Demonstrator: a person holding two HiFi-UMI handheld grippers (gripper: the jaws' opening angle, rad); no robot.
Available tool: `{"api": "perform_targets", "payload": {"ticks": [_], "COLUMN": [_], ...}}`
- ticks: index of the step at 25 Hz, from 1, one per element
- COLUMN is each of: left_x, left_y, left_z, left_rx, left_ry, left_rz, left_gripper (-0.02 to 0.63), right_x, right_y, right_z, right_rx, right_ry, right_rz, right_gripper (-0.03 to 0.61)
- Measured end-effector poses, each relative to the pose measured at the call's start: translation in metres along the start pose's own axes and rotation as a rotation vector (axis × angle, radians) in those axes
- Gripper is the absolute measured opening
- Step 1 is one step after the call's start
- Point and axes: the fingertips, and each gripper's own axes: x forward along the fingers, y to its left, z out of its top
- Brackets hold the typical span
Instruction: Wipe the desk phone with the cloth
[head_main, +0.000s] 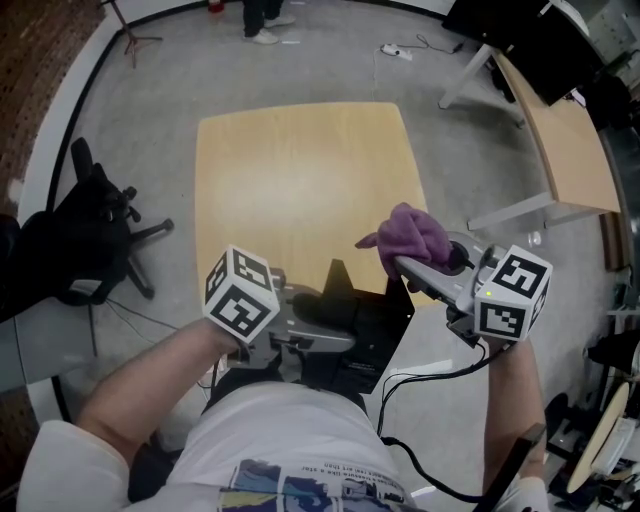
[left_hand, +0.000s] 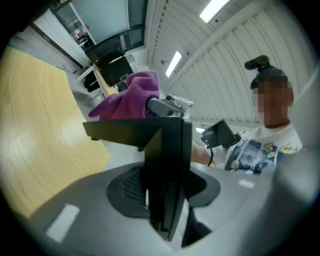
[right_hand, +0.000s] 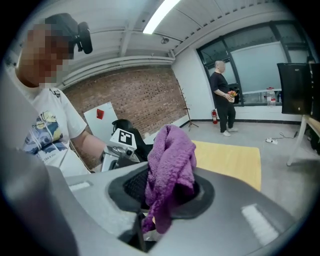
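The black desk phone is held up over the near edge of the wooden table, below the purple cloth. My left gripper is shut on the phone. In the left gripper view the phone stands edge-on between the jaws. My right gripper is shut on the bunched cloth, just right of the phone and above it. In the right gripper view the cloth fills the gap between the jaws and droops down. Most of the phone's face is hidden.
A black office chair stands left of the table. A second desk with a dark monitor is at the right. A black cable trails from the phone near my body. A person stands far off by the windows.
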Motion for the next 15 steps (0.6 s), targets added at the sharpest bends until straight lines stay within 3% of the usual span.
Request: {"api": "perform_targets", "payload": {"ticks": [8,15], "left_x": [0.000,0.016], "left_y": [0.005,-0.002], "left_z": [0.000,0.005], "left_rx": [-0.002,0.005], "left_ry": [0.019,0.045], "left_rz": [0.001,-0.010], "left_gripper": [0.178,0.178], "right_x": [-0.013,0.006], "right_y": [0.054,0.071], "right_z": [0.049,0.032], "right_rx": [-0.145,-0.221], "right_ry": [-0.059,0.077], "right_rz": [0.102,0.207], "right_gripper": [0.101,0.101]}}
